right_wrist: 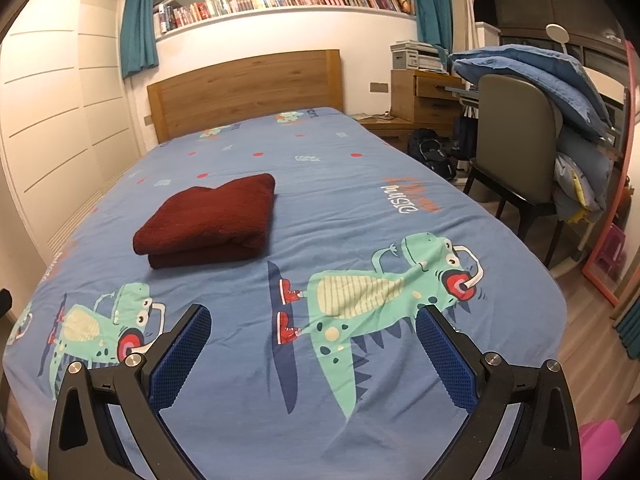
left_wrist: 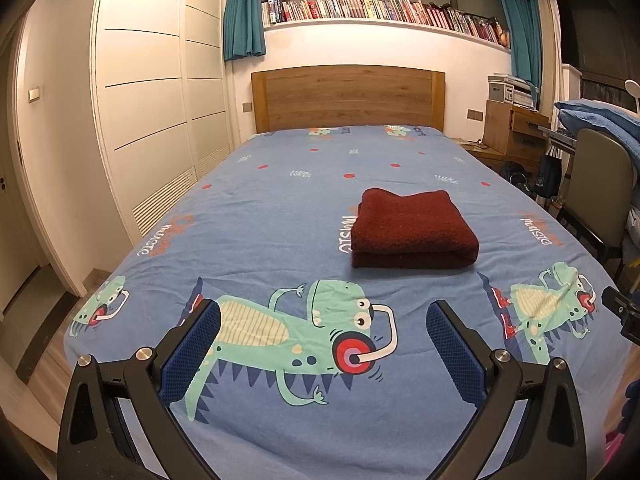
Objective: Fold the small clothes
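Left wrist view: left gripper (left_wrist: 323, 322) hangs above the near end of the bed (left_wrist: 280, 216), jaws spread wide, nothing between the blue pads (left_wrist: 192, 354). We see the cloth (left_wrist: 412, 229), dark red, folded into a thick rectangle, lying flat on the sheet, ahead and right of the jaws and well apart from them. One dinosaur print (left_wrist: 304, 340) sits between the fingers on the sheet. Part of the right gripper (left_wrist: 622, 314) shows at the right edge. Headboard (left_wrist: 348, 98) stands at the far end; books (left_wrist: 384, 10) line the ledge above.

Right wrist view: right gripper (right_wrist: 313, 324) also hangs above the near end of the bed (right_wrist: 340, 184), jaws wide apart, empty. We note the cloth (right_wrist: 210, 220) ahead and left of it, not touched by either finger, folded edges facing us. Chair (right_wrist: 516, 136) stands beside the bed on the right, bedding (right_wrist: 532, 76) piled over its back.
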Tool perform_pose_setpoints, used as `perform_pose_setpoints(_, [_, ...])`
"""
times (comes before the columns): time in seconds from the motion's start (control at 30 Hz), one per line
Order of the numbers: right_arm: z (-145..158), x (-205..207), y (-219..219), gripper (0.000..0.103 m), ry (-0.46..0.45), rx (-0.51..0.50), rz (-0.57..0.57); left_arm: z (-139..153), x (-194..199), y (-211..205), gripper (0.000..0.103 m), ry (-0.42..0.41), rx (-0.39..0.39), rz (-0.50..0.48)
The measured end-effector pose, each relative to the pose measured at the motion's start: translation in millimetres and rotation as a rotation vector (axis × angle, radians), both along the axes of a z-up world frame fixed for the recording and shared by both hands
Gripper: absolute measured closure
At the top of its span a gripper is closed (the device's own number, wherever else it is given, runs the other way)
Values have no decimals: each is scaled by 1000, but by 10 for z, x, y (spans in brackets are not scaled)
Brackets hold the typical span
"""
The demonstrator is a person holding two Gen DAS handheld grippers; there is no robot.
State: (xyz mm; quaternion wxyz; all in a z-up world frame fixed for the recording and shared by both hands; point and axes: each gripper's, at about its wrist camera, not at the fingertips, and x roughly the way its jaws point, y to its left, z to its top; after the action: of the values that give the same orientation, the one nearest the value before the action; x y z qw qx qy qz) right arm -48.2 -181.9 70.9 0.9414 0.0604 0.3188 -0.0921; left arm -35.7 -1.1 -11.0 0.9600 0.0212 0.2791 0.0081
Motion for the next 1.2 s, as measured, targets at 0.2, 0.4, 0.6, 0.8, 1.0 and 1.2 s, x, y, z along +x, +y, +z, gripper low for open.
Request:
perform_pose_setpoints(0.2, [-13, -7, -1, 0, 4, 0, -5, -22, 17, 3, 2, 5, 3, 2])
perform_pose_setpoints(0.4, [-32, 6, -5, 0, 10, 0, -4, -52, 22, 11, 2, 12, 4, 3])
perform_pose_setpoints(0.6, [-57, 7, -21, 0, 16, 3, -9, -66, 31, 4, 2, 16, 8, 0])
perform_pose_setpoints(0.8, [-85, 12, -22, 0, 22, 7, -12, -67, 31, 2, 2, 17, 7, 0])
perform_pose_setpoints(1.0, [-106, 24, -2, 0, 26, 6, -11, -107, 48, 19, 2, 23, 5, 4])
perform_pose_setpoints(1.2, [-114, 35, 2, 0, 25, 11, -23, -135, 59, 40, 1, 28, 6, 0])
